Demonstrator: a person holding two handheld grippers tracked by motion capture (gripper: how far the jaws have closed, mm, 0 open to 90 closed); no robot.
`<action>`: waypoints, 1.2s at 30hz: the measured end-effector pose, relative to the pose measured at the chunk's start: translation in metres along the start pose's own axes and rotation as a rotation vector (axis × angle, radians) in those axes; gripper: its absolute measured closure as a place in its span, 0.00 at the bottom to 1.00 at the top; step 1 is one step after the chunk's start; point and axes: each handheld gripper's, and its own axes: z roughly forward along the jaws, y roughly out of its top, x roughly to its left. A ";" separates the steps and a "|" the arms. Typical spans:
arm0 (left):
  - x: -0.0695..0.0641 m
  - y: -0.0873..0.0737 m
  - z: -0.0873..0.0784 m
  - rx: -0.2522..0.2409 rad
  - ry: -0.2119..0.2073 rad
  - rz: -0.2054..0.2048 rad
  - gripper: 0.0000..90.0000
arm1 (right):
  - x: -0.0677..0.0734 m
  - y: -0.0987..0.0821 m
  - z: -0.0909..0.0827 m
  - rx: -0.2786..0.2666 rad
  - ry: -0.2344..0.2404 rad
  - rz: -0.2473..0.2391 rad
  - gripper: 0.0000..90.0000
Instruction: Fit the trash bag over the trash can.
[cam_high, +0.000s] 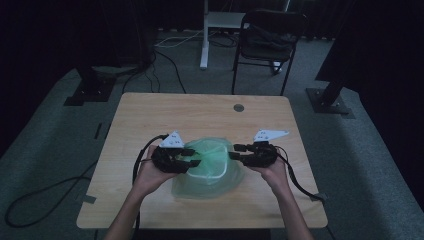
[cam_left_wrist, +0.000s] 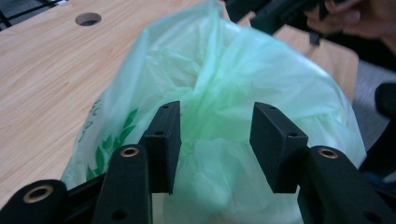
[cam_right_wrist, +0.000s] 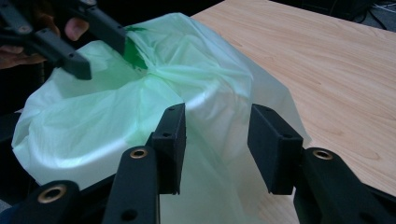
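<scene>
A pale green plastic bag (cam_high: 210, 167) is sitting on the wooden worktop (cam_high: 150, 120), nearer the person's edge than the far edge and about midway between the side edges. Something white and rounded is lying inside it, but the film is blurring its outline, so what it is cannot be told.

The left gripper (cam_high: 192, 157) is reaching into the bag's left side. In the left gripper view its 2 fingers (cam_left_wrist: 163, 140) are standing apart with crumpled film bulging between them, and neither pad is pressing on it; whether a pad is brushing the film is hard to judge. A green leaf print is showing on the bag's flank, partly cut off behind the left finger.

The right gripper (cam_high: 236, 152) is meeting the bag's right side. Its fingers (cam_right_wrist: 273, 144) are likewise spread, with the bag's skin rising in the gap and no clamp on it. The far gripper, in the upper left of the right gripper view, is holding a darker green fold near its tips; that contact is too dim to settle.

The room beyond the worktop is dark, with a chair (cam_high: 267, 37) half lost in shadow past the far edge.
</scene>
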 end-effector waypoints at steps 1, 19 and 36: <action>-0.002 0.000 0.000 0.010 -0.004 0.013 0.59 | 0.000 -0.001 0.000 0.002 0.000 0.002 0.62; 0.009 0.008 0.018 0.057 -0.049 0.011 0.57 | 0.002 -0.002 0.004 0.010 0.024 -0.006 0.61; 0.005 0.018 0.030 0.185 -0.017 0.064 0.56 | 0.002 -0.003 0.005 0.011 0.031 -0.008 0.61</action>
